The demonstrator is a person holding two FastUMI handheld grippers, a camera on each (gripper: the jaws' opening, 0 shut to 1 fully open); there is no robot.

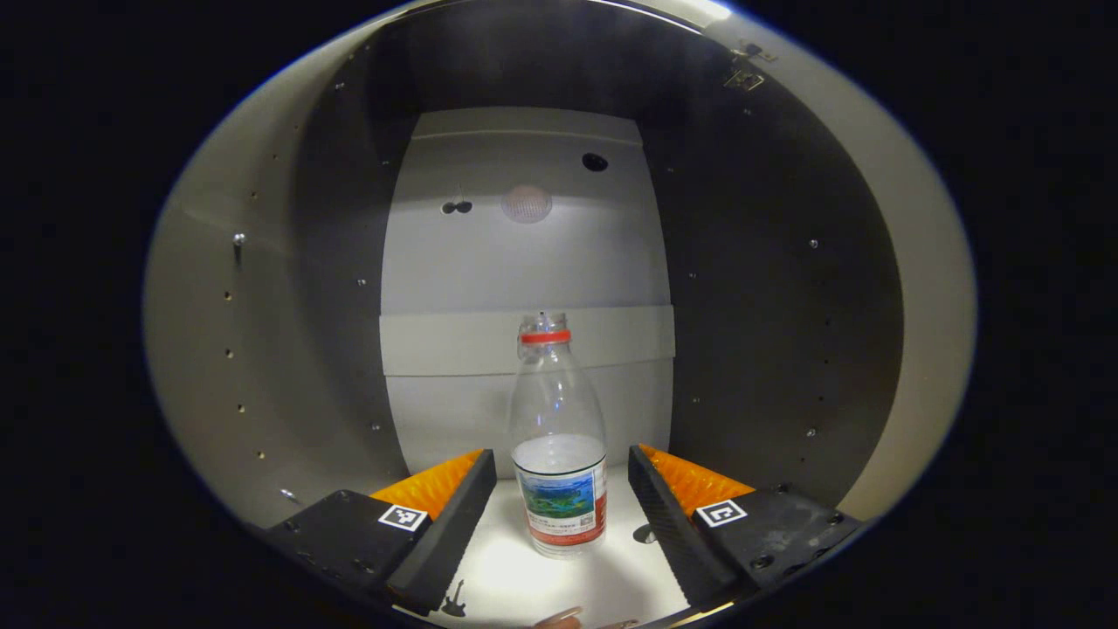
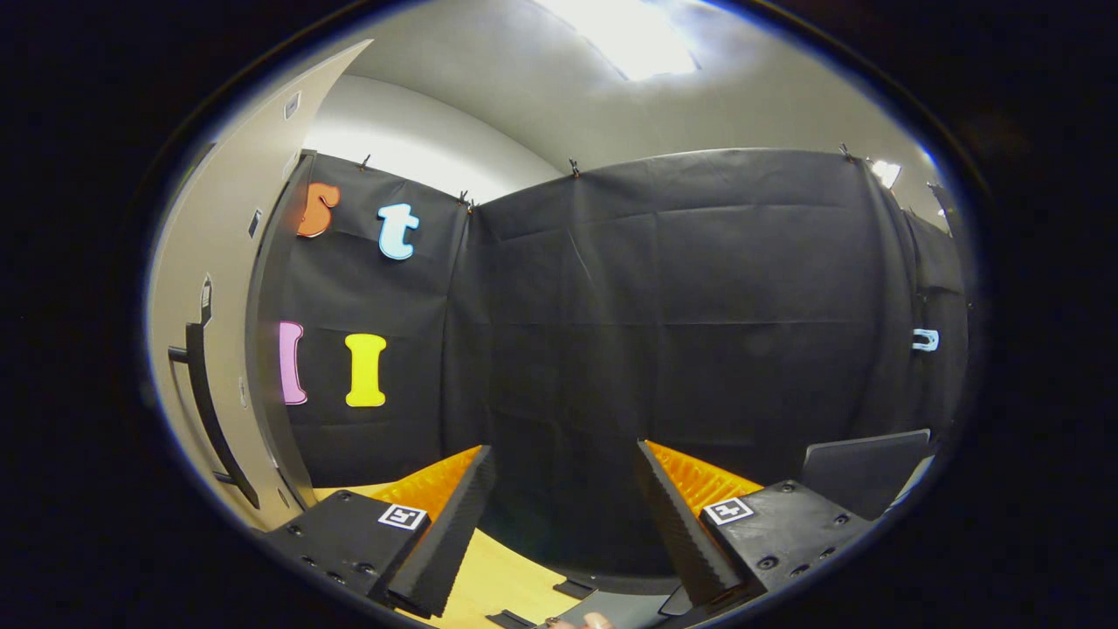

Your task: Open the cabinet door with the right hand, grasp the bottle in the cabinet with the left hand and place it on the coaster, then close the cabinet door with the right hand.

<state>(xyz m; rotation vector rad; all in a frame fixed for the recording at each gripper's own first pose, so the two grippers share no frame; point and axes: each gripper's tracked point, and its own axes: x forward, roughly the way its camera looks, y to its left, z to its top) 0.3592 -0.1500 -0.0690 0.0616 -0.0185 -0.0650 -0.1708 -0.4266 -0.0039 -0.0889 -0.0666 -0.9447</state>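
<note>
In the left gripper view I look into the cabinet's dark inside (image 1: pixel 769 288). A clear plastic bottle (image 1: pixel 559 445) with a red cap ring and a printed label stands upright on the white floor of the cabinet (image 1: pixel 515 577). My left gripper (image 1: pixel 562 476) is open, its fingers either side of the bottle's lower half and apart from it. In the right gripper view the cabinet door (image 2: pixel 223 349) stands swung open at the left, with its dark bar handle (image 2: pixel 205 411). My right gripper (image 2: pixel 563 476) is open and holds nothing, away from the door.
The cabinet's side walls (image 1: pixel 262 349) close in on both sides of the bottle, and a pale back panel (image 1: pixel 524 262) lies behind it. A yellow tabletop (image 2: pixel 489 581) lies under the right gripper, with dark flat pieces (image 2: pixel 611 607) on it. A dark panel (image 2: pixel 865 472) stands at the right.
</note>
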